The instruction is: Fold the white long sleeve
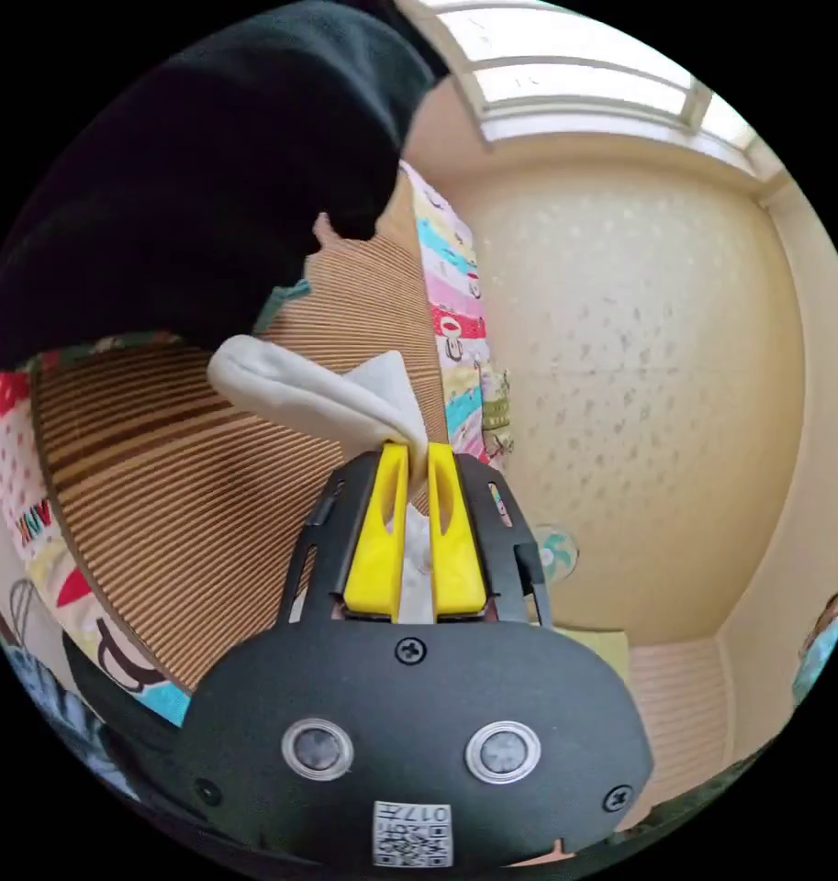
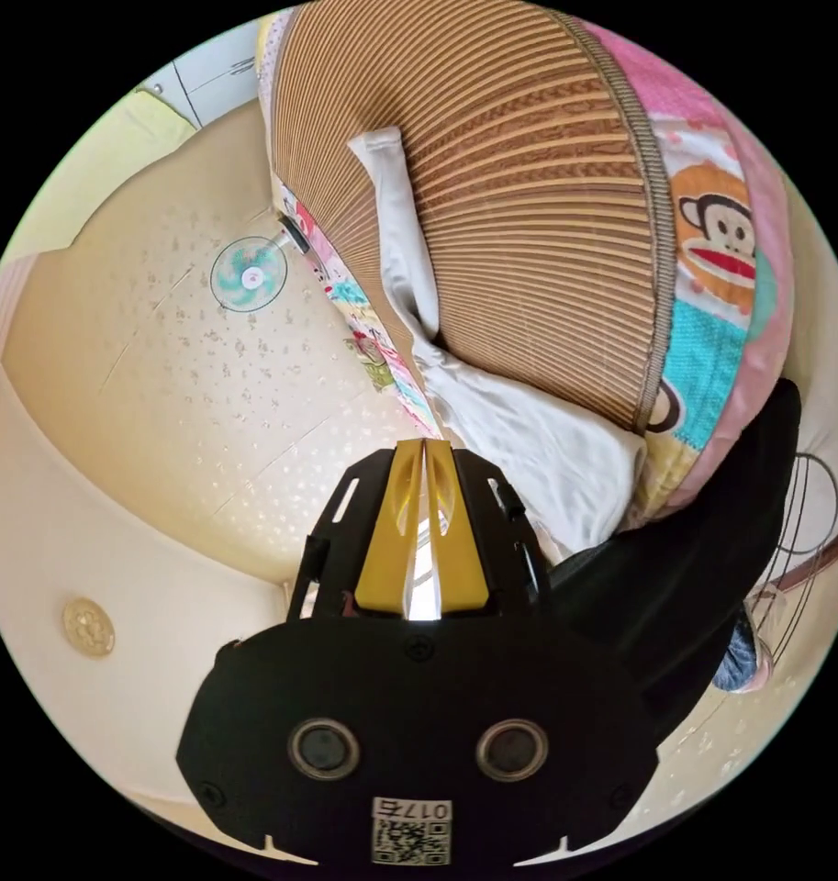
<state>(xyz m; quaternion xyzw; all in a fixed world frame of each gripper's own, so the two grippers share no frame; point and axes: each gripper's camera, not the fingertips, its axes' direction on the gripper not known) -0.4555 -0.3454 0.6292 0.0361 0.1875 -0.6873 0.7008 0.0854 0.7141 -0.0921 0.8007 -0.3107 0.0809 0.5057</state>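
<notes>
Jaws of left gripper point(image 1: 417, 451) pinch sleeve point(image 1: 308, 390) edge.

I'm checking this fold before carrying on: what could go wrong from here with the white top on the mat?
1. The left gripper pinches only a small bunch of the white long sleeve top at its tips; a pull might slip it free.
2. In the right gripper view, the top hangs over the edge of the striped bamboo mat, so it may slide off.
3. The right gripper has its jaws closed with white cloth between them; how firmly is unclear.
</notes>
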